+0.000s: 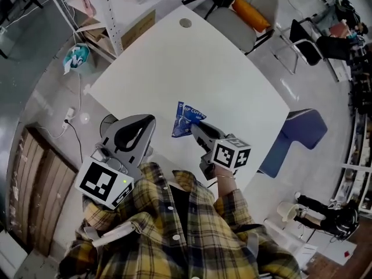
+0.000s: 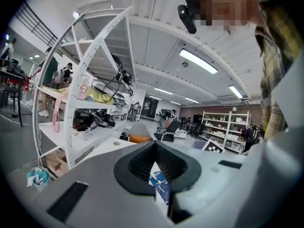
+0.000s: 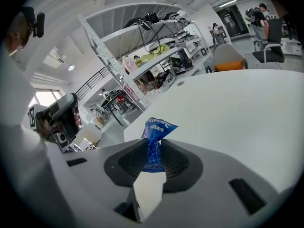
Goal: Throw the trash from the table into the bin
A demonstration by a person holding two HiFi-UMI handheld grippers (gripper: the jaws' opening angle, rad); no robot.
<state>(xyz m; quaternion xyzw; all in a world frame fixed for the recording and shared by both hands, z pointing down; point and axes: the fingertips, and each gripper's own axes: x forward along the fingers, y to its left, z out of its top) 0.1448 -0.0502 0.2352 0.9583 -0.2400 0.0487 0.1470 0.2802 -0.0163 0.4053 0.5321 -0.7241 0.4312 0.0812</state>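
Observation:
A blue coffee packet (image 1: 187,119) hangs just above the near edge of the white table (image 1: 192,63), pinched by its lower end in my right gripper (image 1: 195,128). In the right gripper view the packet (image 3: 156,128) sticks up between the dark pads of that gripper (image 3: 153,145), which is shut on it. My left gripper (image 1: 150,121) hovers left of the table's near corner, its jaws meeting at the tips with nothing held. In the left gripper view the packet (image 2: 160,184) shows through the hollow behind the closed tips of the left gripper (image 2: 154,145).
A dark round container (image 1: 106,123) stands on the floor by the table's near-left edge, partly hidden by the left gripper. Nearby are a white shelving rack (image 1: 116,10), a teal bag (image 1: 75,57) on the floor, a chair with an orange cushion (image 1: 251,11) and a blue seat (image 1: 302,129).

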